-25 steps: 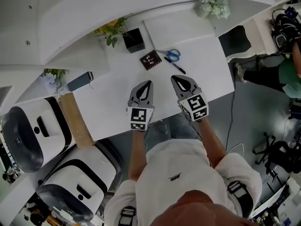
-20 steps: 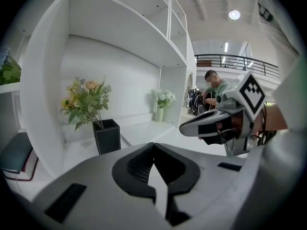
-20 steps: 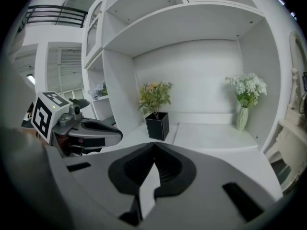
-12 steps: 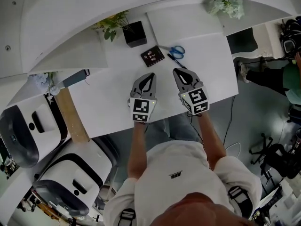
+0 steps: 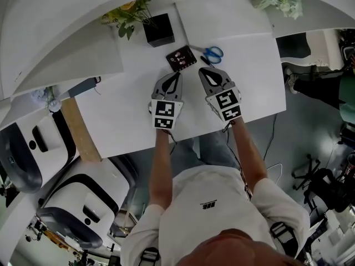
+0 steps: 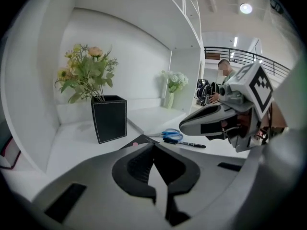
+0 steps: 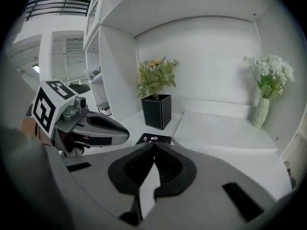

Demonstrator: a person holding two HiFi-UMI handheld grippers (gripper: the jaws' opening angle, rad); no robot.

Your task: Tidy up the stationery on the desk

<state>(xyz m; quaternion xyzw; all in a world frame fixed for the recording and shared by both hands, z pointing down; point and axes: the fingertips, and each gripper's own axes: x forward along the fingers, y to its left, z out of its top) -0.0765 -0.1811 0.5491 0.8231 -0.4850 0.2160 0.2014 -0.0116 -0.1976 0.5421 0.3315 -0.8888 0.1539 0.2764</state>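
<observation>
On the white desk (image 5: 122, 110) lie a small black pad with pink dots (image 5: 181, 58), blue-handled scissors (image 5: 213, 53) and a black pen (image 6: 185, 143) just right of the pad. My left gripper (image 5: 176, 75) hovers just short of the pad's near edge, shut with nothing in it. Side by side with it, my right gripper (image 5: 203, 71) is shut and empty too, its tip close to the pen, which it partly hides in the head view. The left gripper view shows the scissors (image 6: 171, 134) beyond the jaws; the right gripper view shows the pad (image 7: 154, 139) just past its tip.
A black square pot of flowers (image 5: 158, 30) stands behind the pad by the back wall. A vase of white flowers (image 5: 280, 0) sits at the back right on a raised white board (image 5: 219, 18). Left of the desk are a wooden plank (image 5: 77, 132) and white machines (image 5: 33, 148).
Both grippers have moved forward over the desk and lower, closing in on the pad, pen and scissors. Both stayed shut.
</observation>
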